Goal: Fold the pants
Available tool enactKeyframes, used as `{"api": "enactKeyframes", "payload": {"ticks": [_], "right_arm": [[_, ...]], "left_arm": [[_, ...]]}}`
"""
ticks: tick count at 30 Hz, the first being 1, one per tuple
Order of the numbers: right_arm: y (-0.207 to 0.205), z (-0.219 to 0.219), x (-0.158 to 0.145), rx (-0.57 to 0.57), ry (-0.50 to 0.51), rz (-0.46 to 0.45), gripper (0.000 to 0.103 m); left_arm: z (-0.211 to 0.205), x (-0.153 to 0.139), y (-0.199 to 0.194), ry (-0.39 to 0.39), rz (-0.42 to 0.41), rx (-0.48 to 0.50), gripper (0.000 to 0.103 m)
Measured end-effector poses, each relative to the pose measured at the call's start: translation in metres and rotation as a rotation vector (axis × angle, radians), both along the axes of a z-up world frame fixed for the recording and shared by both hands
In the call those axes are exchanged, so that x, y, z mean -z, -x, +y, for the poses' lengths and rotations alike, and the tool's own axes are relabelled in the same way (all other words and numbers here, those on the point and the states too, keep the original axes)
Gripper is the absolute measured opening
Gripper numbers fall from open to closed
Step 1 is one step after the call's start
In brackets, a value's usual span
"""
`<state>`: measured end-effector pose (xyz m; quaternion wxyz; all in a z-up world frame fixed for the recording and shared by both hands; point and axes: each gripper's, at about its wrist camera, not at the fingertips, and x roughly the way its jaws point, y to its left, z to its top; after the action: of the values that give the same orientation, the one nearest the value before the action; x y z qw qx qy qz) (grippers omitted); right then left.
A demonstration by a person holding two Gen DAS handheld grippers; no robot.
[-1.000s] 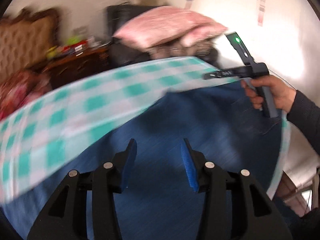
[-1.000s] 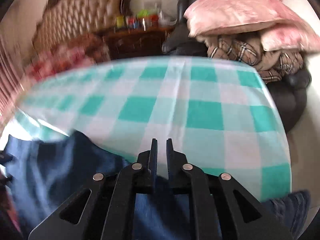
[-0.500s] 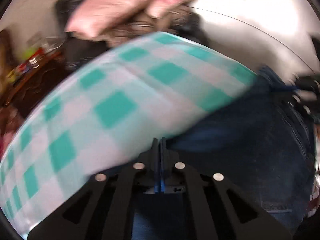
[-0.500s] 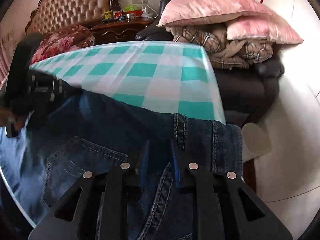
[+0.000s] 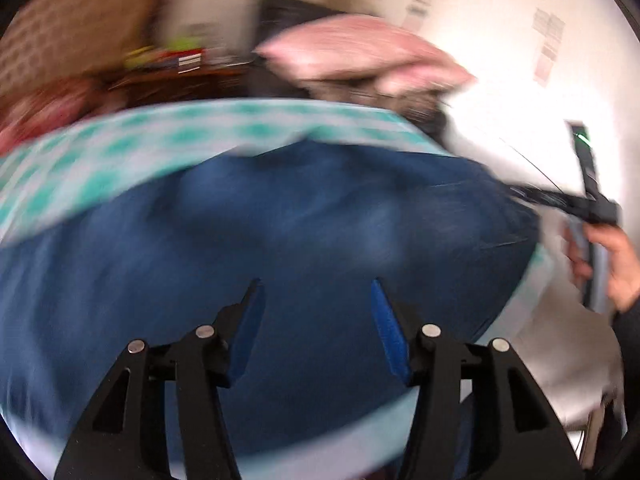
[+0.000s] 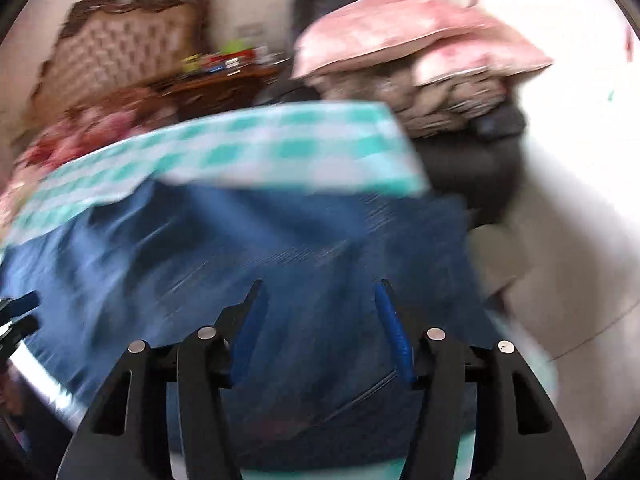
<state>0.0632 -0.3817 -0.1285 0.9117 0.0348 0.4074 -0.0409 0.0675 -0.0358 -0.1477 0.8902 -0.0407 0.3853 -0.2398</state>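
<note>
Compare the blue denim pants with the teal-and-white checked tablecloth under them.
The blue denim pants are one solid dark blue; the teal-and-white checked tablecloth is pale with a square pattern. The pants show stitched seams near the right hand-held gripper; the cloth looks plain and seamless. The pants lie on top, and the cloth shows past their far edge. Both lie spread out flat.
</note>
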Motion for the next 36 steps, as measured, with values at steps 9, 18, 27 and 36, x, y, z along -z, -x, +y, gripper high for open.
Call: {"api": "enactKeyframes", "payload": {"ticks": [9, 18, 27, 36], "right_arm": [[0.045, 0.03, 0.014, 0.027, 0.14, 0.153, 0.06], [-0.023, 0.176, -0.021, -0.315, -0.062, 0.031, 0.072], [-0.142, 0.368, 0.018, -0.567, -0.12, 0.117, 0.071], [-0.161, 0.463, 0.053, -0.596, 0.054, 0.096, 0.073]], "left_arm": [[0.214, 0.014, 0.057, -0.018, 0.027, -0.535, 0.055], [0.245, 0.007, 0.006, -0.133, -0.039, -0.377, 0.053], [0.253, 0.026, -0.054, -0.276, 0.016, -0.224, 0.065], [0.432, -0.003, 0.013, 0.036, 0.06, -0.832, 0.062]]}}
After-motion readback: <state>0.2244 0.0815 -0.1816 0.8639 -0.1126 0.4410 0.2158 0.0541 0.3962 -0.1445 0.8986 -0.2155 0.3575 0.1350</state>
